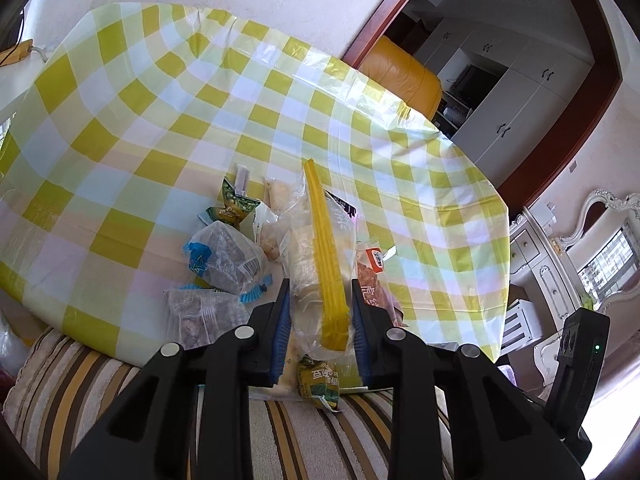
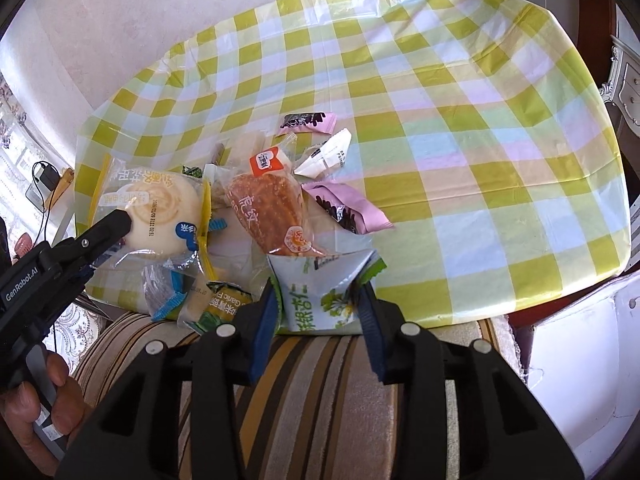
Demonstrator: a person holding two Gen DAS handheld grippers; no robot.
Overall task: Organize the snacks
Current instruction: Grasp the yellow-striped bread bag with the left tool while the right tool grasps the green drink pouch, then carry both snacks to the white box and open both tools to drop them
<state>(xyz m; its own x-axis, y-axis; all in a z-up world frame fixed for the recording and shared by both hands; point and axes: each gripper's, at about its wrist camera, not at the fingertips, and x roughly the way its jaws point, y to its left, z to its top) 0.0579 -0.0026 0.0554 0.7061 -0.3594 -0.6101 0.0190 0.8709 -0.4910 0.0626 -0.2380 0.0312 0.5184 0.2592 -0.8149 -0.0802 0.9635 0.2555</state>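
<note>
1. Left gripper (image 1: 320,320): black body, blue pads, closed on the edge of a clear bun bag (image 1: 312,264) with yellow side bands; seen edge-on in the left wrist view, lower centre. In the right wrist view the same tool enters from the left edge, its side printed "GenRobot.AI", with a hand (image 2: 36,412) on the handle at lower left.
2. Bun bag (image 2: 156,208), right wrist view, centre left: a round pale bun inside, Chinese print on the film, a printed date line too small to read with certainty.
3. Right gripper (image 2: 318,312): blue pads pressed on both sides of a white-and-green packet (image 2: 320,292), lower centre; large Chinese characters on its face, the packet dented between the pads.
4. Brown pastry in a clear wrapper (image 2: 268,212), centre of the right wrist view, just above the white-and-green packet: orange label at its top, white Chinese characters along its body, round orange sticker at its lower end.
5. Two pink sachets (image 2: 348,208), (image 2: 308,122) with black lettering, right of and above the pastry; a white folded sachet (image 2: 326,154) between them.
6. Small green-and-yellow pack (image 2: 228,304), lower centre-left: "Garlic" legible.
7. Clear packets with blue crimped ends (image 1: 224,256), left wrist view, left of the bun bag: barcode visible, dark contents.
8. Support: table under a yellow-green check cloth (image 2: 480,160); striped cushion (image 2: 320,392) along the bottom edge.
</note>
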